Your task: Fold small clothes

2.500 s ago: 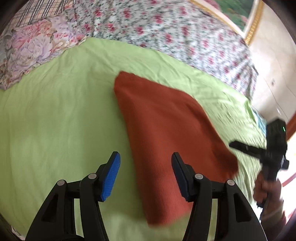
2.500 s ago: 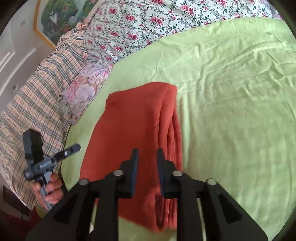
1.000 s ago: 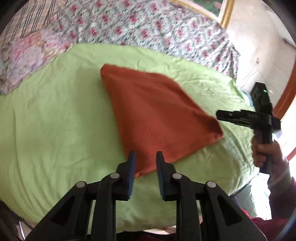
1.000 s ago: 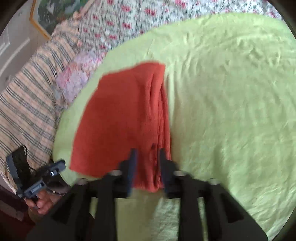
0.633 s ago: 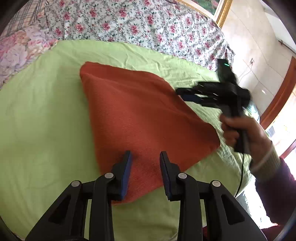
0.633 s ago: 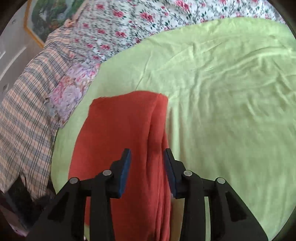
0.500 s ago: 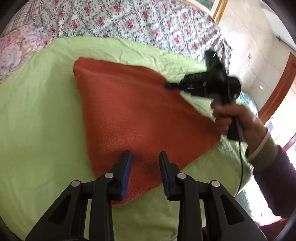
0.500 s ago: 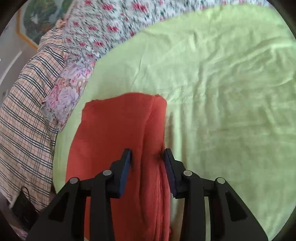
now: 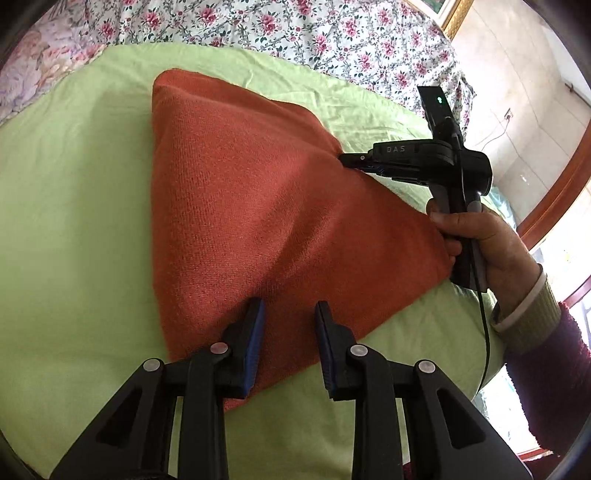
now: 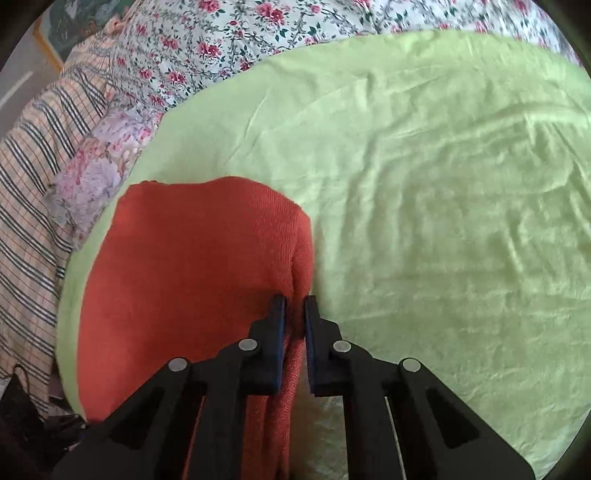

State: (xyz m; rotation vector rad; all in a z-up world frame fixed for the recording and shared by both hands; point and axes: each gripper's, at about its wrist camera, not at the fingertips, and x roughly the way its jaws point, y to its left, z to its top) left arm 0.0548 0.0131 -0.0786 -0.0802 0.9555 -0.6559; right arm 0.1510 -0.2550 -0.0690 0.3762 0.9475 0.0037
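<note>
Rust-orange folded cloth point(image 9: 258, 206), lying flat on a light green sheet point(image 9: 74, 184). In the left wrist view its long axis runs from the near corner away toward the far rounded corner. Nearest: left gripper point(image 9: 288, 325), jaws apart, poised over the near corner, pads not pressing. Right gripper point(image 10: 294, 317), held in the right hand point(image 9: 476, 236), jaws closing, the cloth's thick folded edge pinched between the pads. Beyond: flowered bedcover point(image 9: 295, 29); at the far left of the right wrist view, plaid fabric point(image 10: 33, 177).
</note>
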